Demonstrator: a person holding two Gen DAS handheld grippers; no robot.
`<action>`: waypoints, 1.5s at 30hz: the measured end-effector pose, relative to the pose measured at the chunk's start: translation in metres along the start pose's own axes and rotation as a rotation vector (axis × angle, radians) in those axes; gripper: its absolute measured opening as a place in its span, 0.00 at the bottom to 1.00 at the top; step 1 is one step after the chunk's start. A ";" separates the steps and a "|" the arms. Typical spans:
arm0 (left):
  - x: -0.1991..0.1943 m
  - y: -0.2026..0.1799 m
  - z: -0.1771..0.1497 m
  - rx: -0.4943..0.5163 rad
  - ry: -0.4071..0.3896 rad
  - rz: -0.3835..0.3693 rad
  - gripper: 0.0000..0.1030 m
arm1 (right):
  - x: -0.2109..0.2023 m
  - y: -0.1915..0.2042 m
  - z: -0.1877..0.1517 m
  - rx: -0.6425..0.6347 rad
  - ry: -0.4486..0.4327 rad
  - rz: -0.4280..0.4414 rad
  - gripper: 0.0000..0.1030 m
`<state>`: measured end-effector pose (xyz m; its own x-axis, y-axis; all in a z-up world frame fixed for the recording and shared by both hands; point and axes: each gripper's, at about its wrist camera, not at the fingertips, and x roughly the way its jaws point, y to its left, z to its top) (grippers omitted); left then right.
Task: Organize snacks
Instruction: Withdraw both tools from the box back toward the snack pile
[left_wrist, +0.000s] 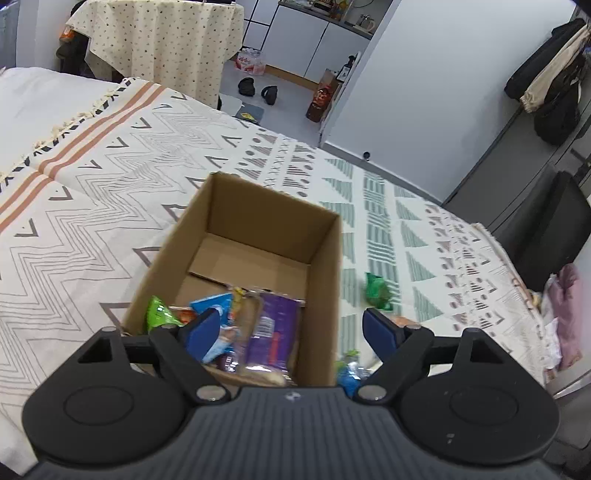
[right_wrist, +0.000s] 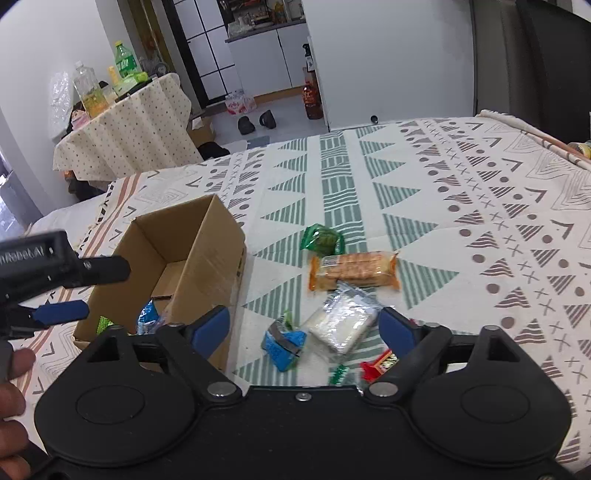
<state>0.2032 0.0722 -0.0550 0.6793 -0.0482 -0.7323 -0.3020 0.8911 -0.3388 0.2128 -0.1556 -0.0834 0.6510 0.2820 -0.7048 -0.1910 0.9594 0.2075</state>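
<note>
Snacks (right_wrist: 352, 267) in bright wrappers lie at my frame's centre, right of the box (right_wrist: 201, 251); both my grippers (left_wrist: 291, 330) (right_wrist: 304, 326) gape empty.

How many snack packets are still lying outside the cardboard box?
6: green packet, orange cracker pack, clear white pack, blue packet, small green wrapper, red packet. Others may be hidden.

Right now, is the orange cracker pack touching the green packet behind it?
Touching. In the right wrist view, the green packet's lower edge meets the top edge of the orange cracker pack with no cloth showing between them.
</note>
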 end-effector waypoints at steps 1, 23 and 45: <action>-0.003 -0.003 -0.001 0.002 -0.006 -0.006 0.82 | -0.004 -0.003 -0.001 -0.004 -0.006 0.003 0.89; -0.014 -0.048 -0.033 0.000 0.034 -0.024 0.83 | -0.038 -0.069 -0.011 0.040 -0.039 0.009 0.93; 0.000 -0.090 -0.088 -0.047 0.147 -0.003 0.83 | -0.056 -0.113 -0.023 0.135 -0.014 0.008 0.93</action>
<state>0.1716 -0.0472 -0.0765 0.5762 -0.1199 -0.8085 -0.3334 0.8687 -0.3664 0.1805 -0.2802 -0.0830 0.6601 0.2890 -0.6933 -0.0961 0.9479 0.3036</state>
